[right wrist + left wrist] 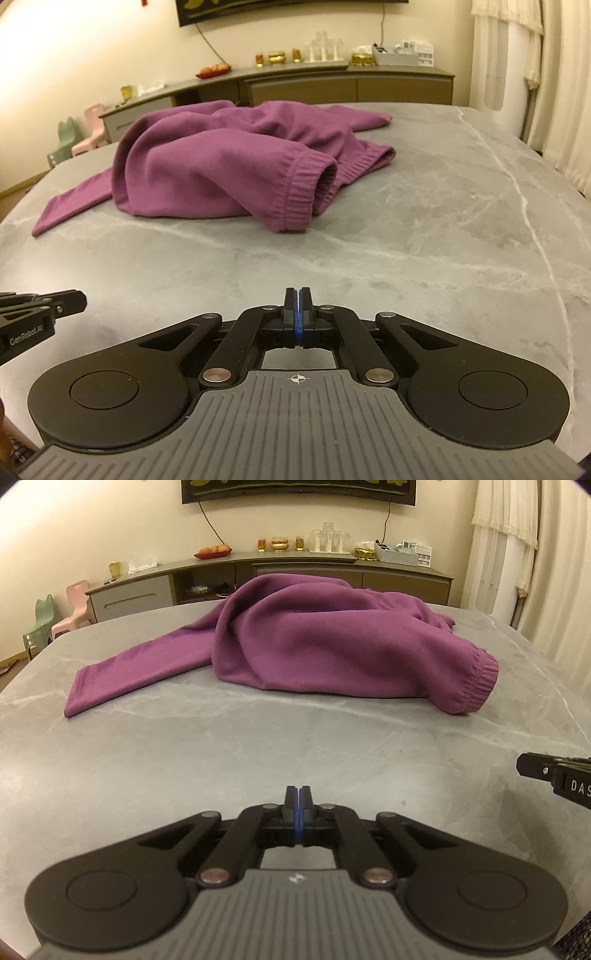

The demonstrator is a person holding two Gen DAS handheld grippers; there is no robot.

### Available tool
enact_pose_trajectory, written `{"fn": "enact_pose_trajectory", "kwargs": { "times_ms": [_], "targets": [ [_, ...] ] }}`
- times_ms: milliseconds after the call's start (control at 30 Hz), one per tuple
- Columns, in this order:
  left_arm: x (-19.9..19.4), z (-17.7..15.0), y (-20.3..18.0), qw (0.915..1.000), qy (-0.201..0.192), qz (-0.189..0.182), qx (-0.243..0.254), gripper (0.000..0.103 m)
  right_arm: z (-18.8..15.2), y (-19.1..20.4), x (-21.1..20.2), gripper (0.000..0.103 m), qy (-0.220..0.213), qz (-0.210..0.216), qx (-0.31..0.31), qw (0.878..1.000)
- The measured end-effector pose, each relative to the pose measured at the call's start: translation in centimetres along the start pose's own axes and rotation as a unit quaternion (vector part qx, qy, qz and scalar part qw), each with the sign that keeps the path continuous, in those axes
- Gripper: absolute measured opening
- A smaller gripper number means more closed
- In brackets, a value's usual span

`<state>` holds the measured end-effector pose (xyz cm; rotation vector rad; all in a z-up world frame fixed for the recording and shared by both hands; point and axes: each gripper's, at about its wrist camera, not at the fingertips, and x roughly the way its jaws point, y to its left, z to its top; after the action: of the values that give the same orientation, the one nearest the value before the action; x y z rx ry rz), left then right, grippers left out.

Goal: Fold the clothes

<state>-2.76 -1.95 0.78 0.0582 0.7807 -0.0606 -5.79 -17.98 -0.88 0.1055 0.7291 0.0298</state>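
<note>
So from the left wrist view, the left gripper [298,794] is sitting fully closed, its two fingers pressed together with nothing between them, hovering over bare grey marble-looking bench [184,760]. The purple sweatshirt [295,642] is lying crumpled in a heap further out on the bench, well apart from the gripper, with one flat sleeve [122,675] trailing off to the left and a ribbed cuff [476,686] poking out on the near right. The tip of the right gripper [528,766] is peeking in at the right edge. Behind the bench a long sideboard [295,572] is running along the far wall. Switching to the right wrist view, the right gripper [298,295] is also clamped all the way closed and holding nothing, over bare bench [406,240]. The sweatshirt [207,166] is sitting far and to the left here, its ribbed cuff [303,195] gaping open toward the camera. The left gripper [74,299] is showing at the left edge.
</note>
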Motion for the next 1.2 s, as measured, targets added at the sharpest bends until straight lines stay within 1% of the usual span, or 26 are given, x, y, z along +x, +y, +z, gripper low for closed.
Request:
{"fn": "enact_pose_trajectory", "kwargs": {
  "times_ms": [100,133,167,200,233,267,300,333,400,433,567,733,833,967,1033,1100,1133,1167,1200],
  "targets": [
    [-0.1,-0.1,0.1,1.0,-0.002,-0.009,-0.001,0.0,0.0,0.0,0.1,0.0,0.0,-0.005,0.001,1.0],
    [-0.1,-0.1,0.1,0.9999,-0.001,-0.012,-0.003,0.001,0.0,0.0,0.1,0.007,0.001,-0.009,0.001,1.0],
    [0.0,-0.2,0.2,0.9999,0.002,-0.017,-0.004,0.003,0.0,-0.2,0.2,0.016,0.001,-0.015,0.003,1.0],
    [0.1,-0.2,0.2,0.9998,0.003,-0.017,-0.007,0.012,-0.1,-0.2,0.2,0.027,0.001,-0.018,0.004,1.0],
    [0.2,-0.3,0.3,0.9998,0.004,-0.014,-0.012,0.031,0.0,-0.3,0.2,0.034,0.001,-0.019,0.006,1.0],
    [0.3,-0.4,0.5,0.9998,0.004,-0.011,-0.018,0.046,0.0,-0.3,0.2,0.047,0.0,-0.02,0.008,1.0],
    [0.3,-0.5,0.6,0.9997,0.002,-0.008,-0.024,0.074,0.0,-0.3,0.1,0.053,-0.001,-0.021,0.008,1.0],
    [0.3,-0.5,0.7,0.9995,-0.004,-0.003,-0.03,0.084,0.0,-0.3,0.0,0.053,-0.003,-0.023,0.007,1.0],
    [0.1,-0.5,1.0,0.9993,-0.012,-0.001,-0.034,0.084,-0.1,-0.3,0.1,0.058,-0.003,-0.024,0.005,1.0],
    [0.1,-0.4,1.0,0.9993,-0.012,-0.002,-0.034,0.085,-0.1,-0.3,0.1,0.058,-0.003,-0.024,0.005,1.0],
    [0.0,-0.5,0.9,0.9993,-0.015,-0.004,-0.034,0.09,0.0,-0.2,0.2,0.059,-0.001,-0.024,0.005,1.0],
    [-0.3,-0.5,0.3,0.9995,-0.024,-0.002,-0.02,0.091,0.1,-0.2,0.2,0.061,-0.002,-0.023,0.006,1.0],
    [-0.7,-0.4,0.0,0.9993,-0.032,-0.005,-0.016,0.095,0.1,-0.1,0.4,0.062,-0.001,-0.021,0.006,1.0],
    [-0.9,0.0,-0.1,0.9992,-0.037,-0.004,-0.013,0.095,0.2,0.0,0.5,0.064,0.001,-0.017,0.005,1.0],
    [-1.0,1.0,-0.1,0.9992,-0.04,-0.006,-0.007,0.095,0.6,-0.2,0.8,0.065,0.0,-0.016,0.008,1.0],
    [-1.0,3.1,-0.1,0.9992,-0.04,-0.009,0.002,0.095,1.3,-0.6,1.3,0.069,0.0,-0.011,0.015,1.0],
    [-1.2,4.3,-0.1,0.9988,-0.046,-0.013,0.009,0.096,2.0,-0.9,1.9,0.071,0.001,-0.005,0.02,1.0],
    [-1.4,5.5,-0.2,0.9982,-0.054,-0.017,0.021,0.097,2.7,-1.2,2.4,0.074,0.003,0.0,0.025,1.0],
    [-1.5,6.5,-0.2,0.9974,-0.061,-0.019,0.034,0.101,3.5,-1.4,2.9,0.077,0.001,0.002,0.029,1.0]
  ]
}}
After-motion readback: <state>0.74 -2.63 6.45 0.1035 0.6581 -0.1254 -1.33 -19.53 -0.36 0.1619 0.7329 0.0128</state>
